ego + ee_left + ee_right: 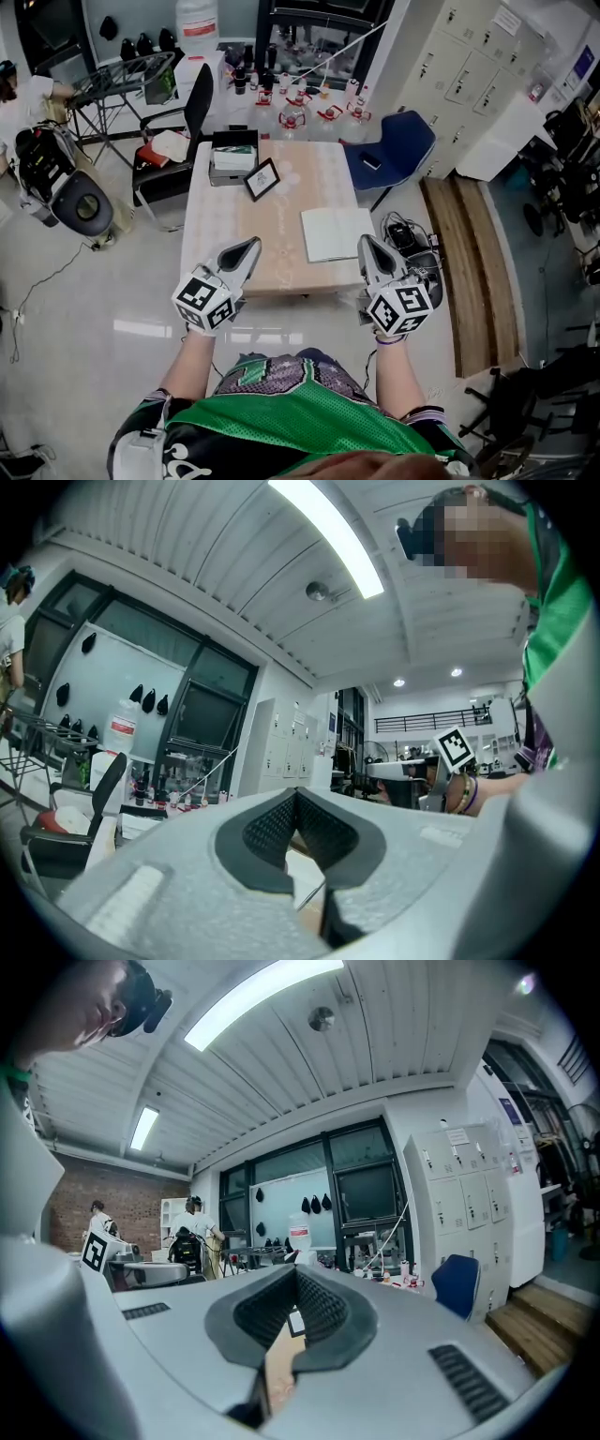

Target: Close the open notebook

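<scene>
A white notebook (pixel 337 232) lies flat on the right half of the pale wooden table (pixel 234 234), near its front edge. It shows as one plain white rectangle, and I cannot make out a spine or a second page. My left gripper (pixel 246 251) hovers level over the table's front edge, left of the notebook, its jaws shut with nothing between them (pixel 296 794). My right gripper (pixel 368 246) is held level just off the notebook's right front corner, also shut and empty (pixel 296 1271). Neither gripper touches the notebook.
A small black picture frame (pixel 262 179) and a grey box with papers (pixel 233 155) sit at the table's far side. A black chair (pixel 183 122) stands at far left, a blue chair (pixel 394 145) at far right. Cables (pixel 412 244) lie beside the table's right edge.
</scene>
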{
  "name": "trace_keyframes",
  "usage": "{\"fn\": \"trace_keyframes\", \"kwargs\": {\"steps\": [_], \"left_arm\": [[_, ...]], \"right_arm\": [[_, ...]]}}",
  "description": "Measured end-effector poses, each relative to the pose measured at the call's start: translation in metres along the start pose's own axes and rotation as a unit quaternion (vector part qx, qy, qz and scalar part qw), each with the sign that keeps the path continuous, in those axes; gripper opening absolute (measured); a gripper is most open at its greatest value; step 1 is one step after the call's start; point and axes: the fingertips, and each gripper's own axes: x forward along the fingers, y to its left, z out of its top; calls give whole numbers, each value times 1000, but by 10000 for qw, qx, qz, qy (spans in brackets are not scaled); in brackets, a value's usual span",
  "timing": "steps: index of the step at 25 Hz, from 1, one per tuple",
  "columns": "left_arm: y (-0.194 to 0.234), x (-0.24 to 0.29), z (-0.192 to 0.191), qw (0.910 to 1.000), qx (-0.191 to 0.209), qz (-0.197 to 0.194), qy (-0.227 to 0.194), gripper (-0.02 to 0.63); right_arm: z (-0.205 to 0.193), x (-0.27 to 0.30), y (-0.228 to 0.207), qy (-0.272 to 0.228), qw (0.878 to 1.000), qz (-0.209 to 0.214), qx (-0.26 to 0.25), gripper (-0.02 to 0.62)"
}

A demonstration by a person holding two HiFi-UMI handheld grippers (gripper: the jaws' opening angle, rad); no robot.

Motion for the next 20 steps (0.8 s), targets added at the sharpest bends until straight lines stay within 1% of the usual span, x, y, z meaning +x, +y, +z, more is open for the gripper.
{"fn": "trace_keyframes", "kwargs": {"steps": [4,7,13,20], "left_arm": [[-2,2,-5,10000,22,-24,20,15],[-2,3,-4,10000,-37,-29,4,15],[8,3,-8,10000,-91,33,-5,15],[11,19,-13,9998,-158,115,-33,15]], "right_arm": [[-5,0,0,27,10000,-16,-31,-2],[-3,0,-3,51,10000,-57,-37,-2],[-8,7,-8,111,9998,-140,-66,-2],[-12,16,-24,213,9997,-72,-101,-2]]}}
